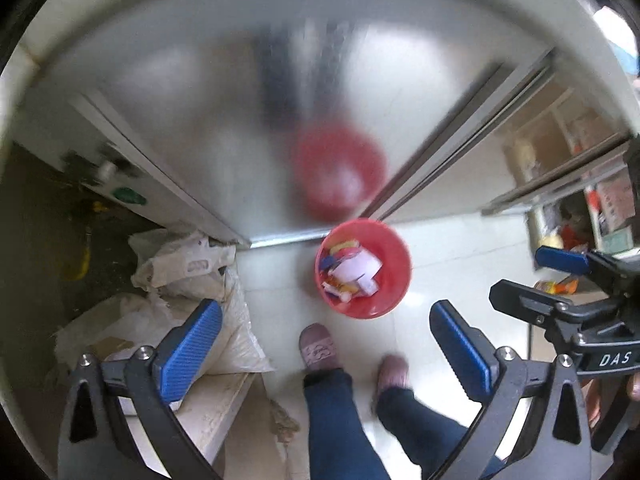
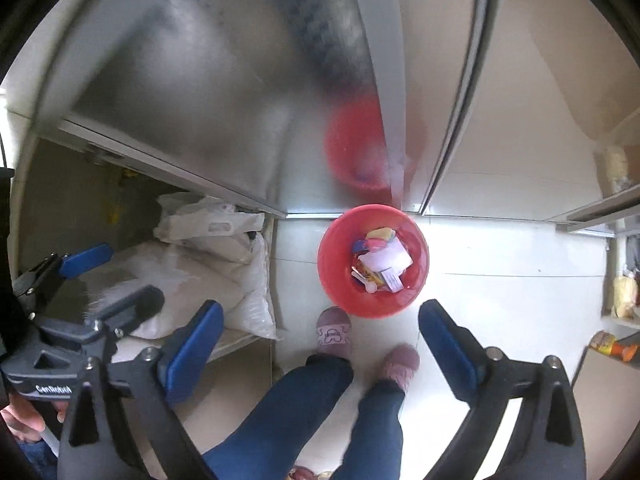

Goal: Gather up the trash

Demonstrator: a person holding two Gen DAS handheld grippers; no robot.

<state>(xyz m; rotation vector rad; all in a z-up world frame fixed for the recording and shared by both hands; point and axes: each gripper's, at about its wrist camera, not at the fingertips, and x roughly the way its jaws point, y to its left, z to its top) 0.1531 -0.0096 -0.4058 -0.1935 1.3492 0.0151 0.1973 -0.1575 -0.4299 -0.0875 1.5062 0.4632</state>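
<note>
Nearest the cameras, the left gripper (image 1: 326,344) and the right gripper (image 2: 320,340) both hang high over the floor (image 2: 500,292), pointing steeply down, jaws spread wide with nothing between the blue pads (image 1: 188,348). Below them stand the person's legs (image 2: 304,412) in dark blue trousers and pink slippers (image 1: 318,348). Just ahead of the slippers, the red bin (image 2: 416,276) sits on the white floor, holding the trash (image 2: 380,264): crumpled paper, wrappers and small coloured bits. To the left lie white sacks (image 2: 224,280) on a low ledge. Beyond the bin rises a steel cabinet (image 1: 224,112), its brushed front mirroring the bin as a red blur.
</note>
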